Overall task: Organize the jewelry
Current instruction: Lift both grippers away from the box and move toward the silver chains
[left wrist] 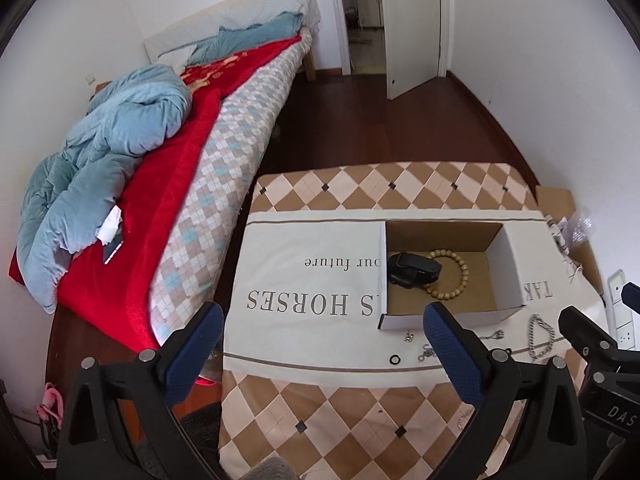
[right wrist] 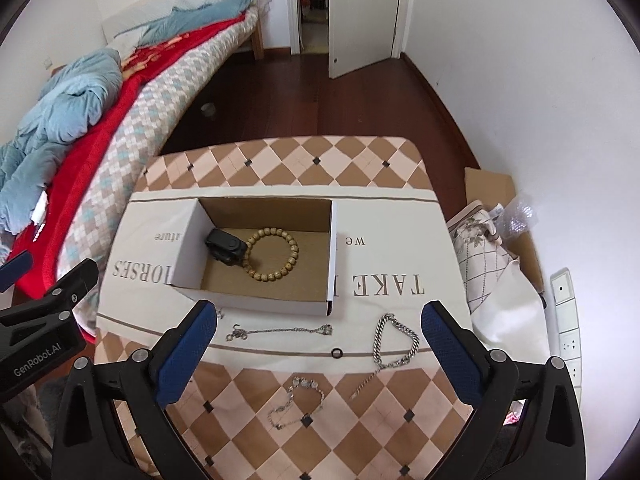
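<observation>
An open white cardboard box (right wrist: 256,300) (left wrist: 512,268) stands on the table and holds a wooden bead bracelet (right wrist: 294,254) (left wrist: 460,268) and a black watch (right wrist: 224,248) (left wrist: 414,270). In front of the box lie a thin silver chain (right wrist: 280,331), a thick silver chain bracelet (right wrist: 394,340) (left wrist: 540,334), a small black ring (right wrist: 337,353) (left wrist: 396,359) and a silver stone bracelet (right wrist: 298,400). My right gripper (right wrist: 320,312) is open and empty above the loose chains. My left gripper (left wrist: 324,312) is open and empty over the table's left side.
A cream cloth with printed words (right wrist: 384,284) lies across the checkered tablecloth (right wrist: 320,432). A bed (left wrist: 200,184) with red and blue bedding runs along the left. Cardboard and a bag (right wrist: 492,264) sit at the table's right. A door (right wrist: 364,12) stands open at the far wall.
</observation>
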`<state>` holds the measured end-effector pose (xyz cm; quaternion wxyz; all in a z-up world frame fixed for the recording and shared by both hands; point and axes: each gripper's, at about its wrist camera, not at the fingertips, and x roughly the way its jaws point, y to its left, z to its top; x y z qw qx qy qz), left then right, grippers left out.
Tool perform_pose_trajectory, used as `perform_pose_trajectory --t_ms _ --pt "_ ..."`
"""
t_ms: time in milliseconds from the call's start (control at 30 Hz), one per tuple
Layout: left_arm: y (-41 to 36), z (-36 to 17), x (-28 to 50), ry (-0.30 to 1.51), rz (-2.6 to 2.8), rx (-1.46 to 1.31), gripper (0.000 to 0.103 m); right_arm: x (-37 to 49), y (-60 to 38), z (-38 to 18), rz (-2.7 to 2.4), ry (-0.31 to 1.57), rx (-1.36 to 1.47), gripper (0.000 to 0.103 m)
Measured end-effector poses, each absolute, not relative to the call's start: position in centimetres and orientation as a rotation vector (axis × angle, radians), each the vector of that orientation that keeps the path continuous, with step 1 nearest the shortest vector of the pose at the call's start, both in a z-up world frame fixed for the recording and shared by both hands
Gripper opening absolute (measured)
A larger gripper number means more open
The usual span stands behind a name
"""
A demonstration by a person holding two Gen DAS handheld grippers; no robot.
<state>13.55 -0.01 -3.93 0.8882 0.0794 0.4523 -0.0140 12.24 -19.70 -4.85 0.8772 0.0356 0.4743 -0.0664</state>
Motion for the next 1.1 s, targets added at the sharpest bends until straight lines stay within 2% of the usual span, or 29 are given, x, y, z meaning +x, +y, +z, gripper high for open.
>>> perform_pose_trajectory --t_ms 367,633,800,933,967,1067,1100 --pt "0.4 0.1 8.2 0.857 -0.021 0.155 0.102 6.9 -18.2 0.0 -0.133 0.883 0.067 0.103" --pt "0.4 1.5 6.1 0.817 0.022 0.157 0.102 4.4 -18.2 1.5 -0.116 0.831 0.101 0.103" --pt "0.1 -0.2 6.3 0.815 0.080 0.192 0.102 3.5 -20.8 0.3 -0.140 0.822 0.176 0.103" --pt "0.0 -3.4 7.2 0.854 0.112 0.211 0.102 3.6 -24.1 -3.1 -0.163 0.888 0.259 0.102" --pt "0.0 -4.5 7.6 0.872 0.119 0.219 0.102 3.7 -24.9 -4.1 -0.164 0.901 0.280 0.097" --pt "-0.1 -7.6 8.4 0.928 0.139 0.238 0.102 4.0 -27.2 -7.4 -0.182 0.964 0.320 0.069" --pt "-0.2 -8.8 8.7 0.947 0.144 0.247 0.102 4.1 -28.1 -8.6 -0.188 0.985 0.333 0.066"
